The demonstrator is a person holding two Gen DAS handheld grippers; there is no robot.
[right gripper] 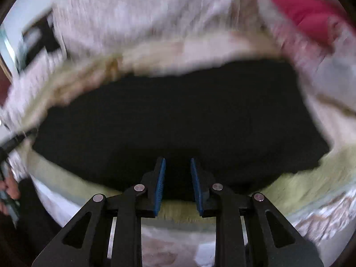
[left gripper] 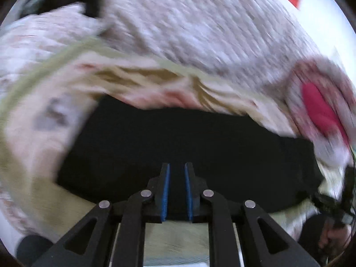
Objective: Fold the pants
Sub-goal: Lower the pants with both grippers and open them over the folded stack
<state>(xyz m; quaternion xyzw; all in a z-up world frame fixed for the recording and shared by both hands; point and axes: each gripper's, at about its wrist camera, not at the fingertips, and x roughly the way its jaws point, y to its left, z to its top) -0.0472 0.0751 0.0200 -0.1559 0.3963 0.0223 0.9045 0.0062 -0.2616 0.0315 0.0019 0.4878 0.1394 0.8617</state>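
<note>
Lying flat across the bed, the black pants (left gripper: pixel 182 138) form a broad dark slab on a pale patterned bedspread (left gripper: pixel 44 178) with a yellow-green border. Both views are smeared with motion blur, so fine detail of the cloth is lost.

Left gripper (left gripper: pixel 177 169): blue-padded jaws stand slightly parted, a narrow gap between them, nothing pinched; the black fabric shows through the gap, beneath the tips. Released.

Right gripper (right gripper: pixel 178 163): jaws parted a little wider than the left pair, also empty, poised over the near edge of the pants (right gripper: pixel 173 115). Whether the tips touch the cloth cannot be told.

Beyond the pants, a thick whitish knitted blanket (left gripper: pixel 200 22) is heaped along the far side. A bright pink-red patch (left gripper: pixel 320 109) sits on the bedding to the right of the pants, well apart from both grippers.
</note>
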